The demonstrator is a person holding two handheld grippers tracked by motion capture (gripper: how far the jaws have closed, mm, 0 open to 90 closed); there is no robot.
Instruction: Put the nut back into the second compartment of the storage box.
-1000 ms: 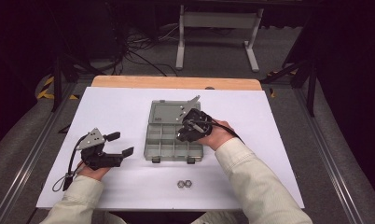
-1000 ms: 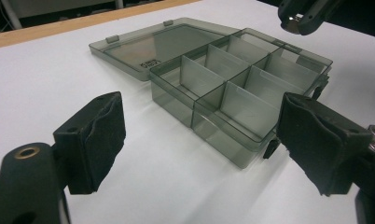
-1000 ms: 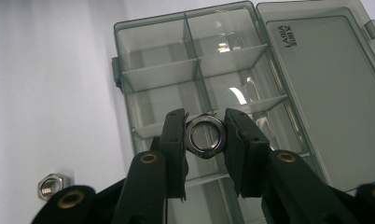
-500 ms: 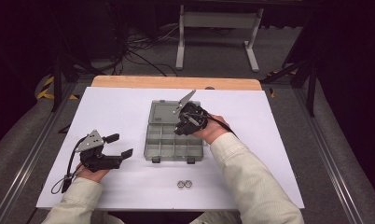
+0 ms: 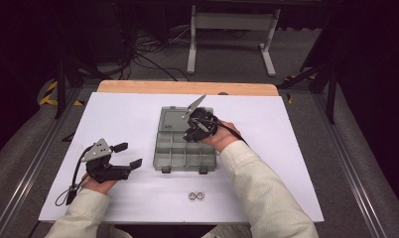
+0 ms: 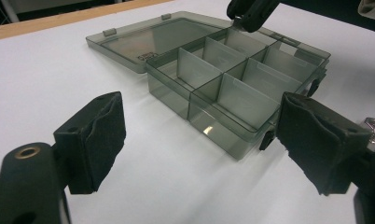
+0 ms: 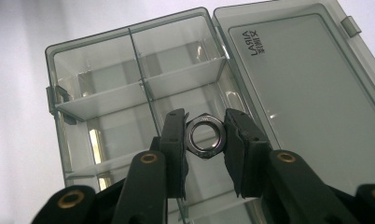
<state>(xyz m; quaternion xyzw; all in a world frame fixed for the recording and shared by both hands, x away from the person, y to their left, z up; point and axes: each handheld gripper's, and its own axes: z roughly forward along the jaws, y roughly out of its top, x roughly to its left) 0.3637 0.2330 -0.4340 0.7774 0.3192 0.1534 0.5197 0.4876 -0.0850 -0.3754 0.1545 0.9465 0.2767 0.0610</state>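
A smoky clear compartment box [image 5: 182, 151] lies open at the middle of the white table, its lid [image 5: 180, 119] flat behind it. My right gripper [image 5: 190, 133] hovers over the box's rear compartments. In the right gripper view, that gripper [image 7: 204, 122] is shut on a steel hex nut [image 7: 204, 136], held upright above a middle compartment of the box [image 7: 129, 93]. My left gripper [image 5: 129, 155] rests on the table left of the box with its jaws open and nothing between them. In the left gripper view, the pads [image 6: 99, 135] frame the box [image 6: 232, 88].
Two more steel nuts [image 5: 196, 195] lie side by side on the white sheet in front of the box, and they also sit at the edge of the left gripper view as nuts [image 6: 374, 128]. The table's wooden back edge [image 5: 187, 88] runs behind the lid.
My right gripper has moved a little left and away from me over the box, with the nut still in its jaws. The left gripper has stayed where it was.
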